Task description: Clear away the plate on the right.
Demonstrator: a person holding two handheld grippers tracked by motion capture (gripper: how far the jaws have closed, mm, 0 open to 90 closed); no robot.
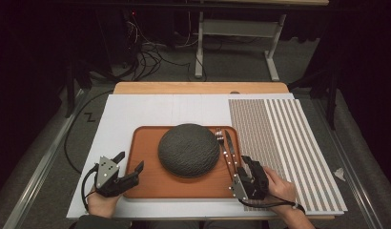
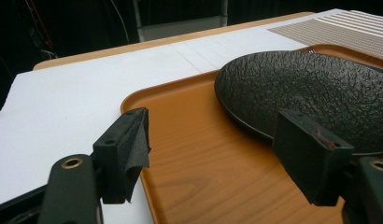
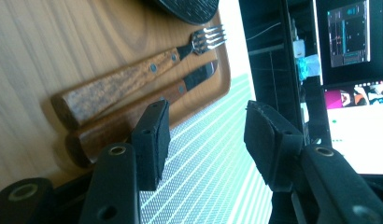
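Observation:
An orange-brown wooden tray (image 1: 150, 183) lies on a white board. A dark textured plate (image 1: 189, 150) sits in its middle. A wood-handled fork (image 1: 219, 136) and knife (image 1: 229, 145) lie side by side along its right edge. My left gripper (image 1: 130, 161) is open at the tray's front left corner, its jaws on either side of the tray's left rim. In the left gripper view the gripper (image 2: 213, 126) faces the plate (image 2: 311, 88) over bare tray (image 2: 203, 177). My right gripper (image 3: 206, 116) is open and empty at the front right corner, beside the knife (image 3: 180, 87) and fork (image 3: 133, 77).
A striped mat (image 1: 284, 148) covers the right part of the white board (image 1: 136, 112). The wooden table edge (image 1: 198, 88) runs behind it. Beyond are a dark floor with cables (image 1: 146, 57) and a white stand (image 1: 236, 33). Lit screens (image 3: 353, 126) show in the right gripper view.

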